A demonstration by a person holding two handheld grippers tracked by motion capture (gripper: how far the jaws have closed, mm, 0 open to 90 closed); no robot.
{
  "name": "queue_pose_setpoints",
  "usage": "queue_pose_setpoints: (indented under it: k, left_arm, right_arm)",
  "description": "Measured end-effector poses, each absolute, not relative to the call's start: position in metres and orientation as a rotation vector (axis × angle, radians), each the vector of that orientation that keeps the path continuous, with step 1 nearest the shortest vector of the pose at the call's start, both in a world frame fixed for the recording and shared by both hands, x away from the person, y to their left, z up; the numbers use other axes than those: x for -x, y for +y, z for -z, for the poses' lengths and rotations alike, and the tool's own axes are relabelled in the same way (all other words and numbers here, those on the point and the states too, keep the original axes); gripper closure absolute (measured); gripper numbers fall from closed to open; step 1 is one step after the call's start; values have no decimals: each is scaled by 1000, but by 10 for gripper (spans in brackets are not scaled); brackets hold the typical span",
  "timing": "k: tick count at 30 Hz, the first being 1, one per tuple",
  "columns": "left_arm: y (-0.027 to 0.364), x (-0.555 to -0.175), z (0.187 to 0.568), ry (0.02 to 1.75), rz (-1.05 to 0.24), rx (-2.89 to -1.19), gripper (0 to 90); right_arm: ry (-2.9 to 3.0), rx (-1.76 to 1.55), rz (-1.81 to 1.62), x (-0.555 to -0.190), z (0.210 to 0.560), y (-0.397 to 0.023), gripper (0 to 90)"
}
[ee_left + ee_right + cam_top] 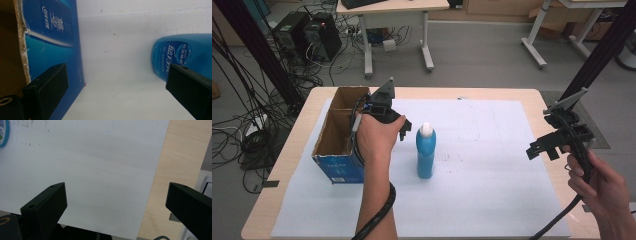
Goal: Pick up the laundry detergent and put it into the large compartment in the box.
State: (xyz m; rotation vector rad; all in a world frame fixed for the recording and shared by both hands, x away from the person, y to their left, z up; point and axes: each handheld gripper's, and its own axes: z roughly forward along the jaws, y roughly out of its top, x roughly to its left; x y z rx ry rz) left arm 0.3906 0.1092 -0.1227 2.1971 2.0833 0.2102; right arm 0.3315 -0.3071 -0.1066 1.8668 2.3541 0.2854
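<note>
A blue detergent bottle with a white cap stands upright on the white sheet covering the bench, just right of an open blue cardboard box. The left claw hangs between box and bottle, jaws wide apart, holding nothing. The right claw, well right of the bottle near the sheet's edge, is also wide open and empty.

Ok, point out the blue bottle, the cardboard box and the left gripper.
blue bottle (426,155): high view, middle of its body.
cardboard box (338,167): high view, its blue front wall.
left gripper (116,92): left gripper view, midway between its open jaws.
</note>
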Motion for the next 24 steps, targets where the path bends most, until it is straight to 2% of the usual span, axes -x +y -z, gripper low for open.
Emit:
queue_pose_setpoints:
  k: [9, 24]
  left_arm:
    - [108, -389, 116, 2086, -220, -2193, 48]
    - [97, -377, 69, 2076, -311, -2160, 47]
  right_arm:
    - [2354, -1861, -284, -331, 106, -307, 34]
    - [2374, -1836, -277, -332, 102, -298, 34]
